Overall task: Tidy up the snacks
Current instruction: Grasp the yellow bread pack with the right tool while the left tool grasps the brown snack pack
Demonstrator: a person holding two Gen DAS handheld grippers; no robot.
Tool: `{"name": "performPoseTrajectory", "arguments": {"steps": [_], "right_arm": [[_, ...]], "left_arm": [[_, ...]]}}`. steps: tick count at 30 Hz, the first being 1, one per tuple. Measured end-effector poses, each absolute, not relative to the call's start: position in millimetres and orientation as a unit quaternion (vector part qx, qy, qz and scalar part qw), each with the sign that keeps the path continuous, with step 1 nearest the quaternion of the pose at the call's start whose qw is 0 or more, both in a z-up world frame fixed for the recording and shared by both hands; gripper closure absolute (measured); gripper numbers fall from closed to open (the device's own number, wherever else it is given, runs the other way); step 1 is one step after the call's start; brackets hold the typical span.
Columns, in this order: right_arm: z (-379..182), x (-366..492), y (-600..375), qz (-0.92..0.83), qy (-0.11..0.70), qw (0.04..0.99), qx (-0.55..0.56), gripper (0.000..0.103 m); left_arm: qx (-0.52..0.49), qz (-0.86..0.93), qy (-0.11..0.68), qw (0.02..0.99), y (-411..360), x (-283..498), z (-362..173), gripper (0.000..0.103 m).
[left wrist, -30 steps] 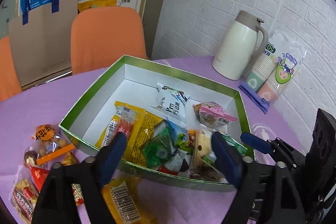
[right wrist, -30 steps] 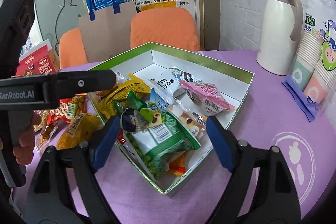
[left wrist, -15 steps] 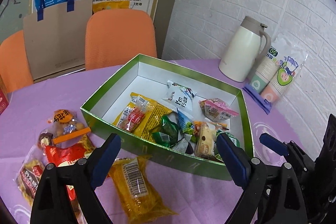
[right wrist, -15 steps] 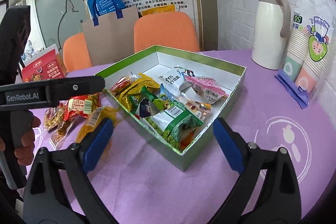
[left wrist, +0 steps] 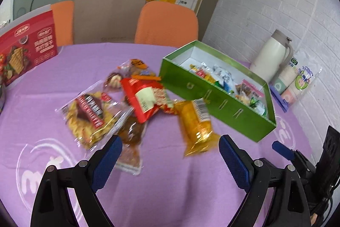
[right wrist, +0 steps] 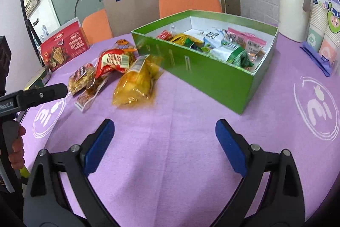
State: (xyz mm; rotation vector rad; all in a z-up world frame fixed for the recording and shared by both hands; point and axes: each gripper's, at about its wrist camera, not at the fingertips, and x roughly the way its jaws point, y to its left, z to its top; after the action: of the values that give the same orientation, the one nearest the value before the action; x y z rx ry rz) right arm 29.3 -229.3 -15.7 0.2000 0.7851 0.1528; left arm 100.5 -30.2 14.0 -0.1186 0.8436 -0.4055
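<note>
Several snack packets [left wrist: 136, 99] lie outside the green box [left wrist: 216, 99]; both grippers' fingers [left wrist: 232, 160] gape empty, one must grasp next.

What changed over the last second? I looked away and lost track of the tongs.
Both tongs backed away from the green cardboard box. The left tongs swung toward the loose packets and now face the yellow plastic snack packet. The right tongs are over bare purple tablecloth. Both are open and empty; nothing was grasped or released. Box, snacks and white thermos jug stayed put.
</note>
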Motion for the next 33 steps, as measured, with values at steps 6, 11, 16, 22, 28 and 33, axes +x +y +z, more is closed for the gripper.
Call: {"name": "performPoseTrajectory", "arguments": {"steps": [6,11,16,22,28,33], "right_arm": [[-17,42,-200,0.091,0.392,0.913,0.07,0.007],[-12,72,-175,0.091,0.394,0.913,0.05,0.012],[-20,105,-162,0.075,0.408,0.909,0.045,0.021],[-35,117,-170,0.065,0.434,0.896,0.063,0.049],[-31,83,-184,0.078,0.434,0.894,0.075,0.051],[-31,59,-190,0.089,0.436,0.892,0.082,0.051]], "left_arm": [[-0.105,-0.195,0.427,0.877,12,77,-20,0.009],[-0.106,-0.185,0.427,0.879,27,71,-26,0.009],[-0.104,-0.191,0.418,0.882,39,68,-25,0.009],[-0.107,-0.204,0.428,0.874,41,73,-34,0.009],[-0.072,-0.219,0.422,0.877,23,89,-31,0.018],[-0.037,-0.212,0.422,0.881,-2,121,-34,0.03]]}}
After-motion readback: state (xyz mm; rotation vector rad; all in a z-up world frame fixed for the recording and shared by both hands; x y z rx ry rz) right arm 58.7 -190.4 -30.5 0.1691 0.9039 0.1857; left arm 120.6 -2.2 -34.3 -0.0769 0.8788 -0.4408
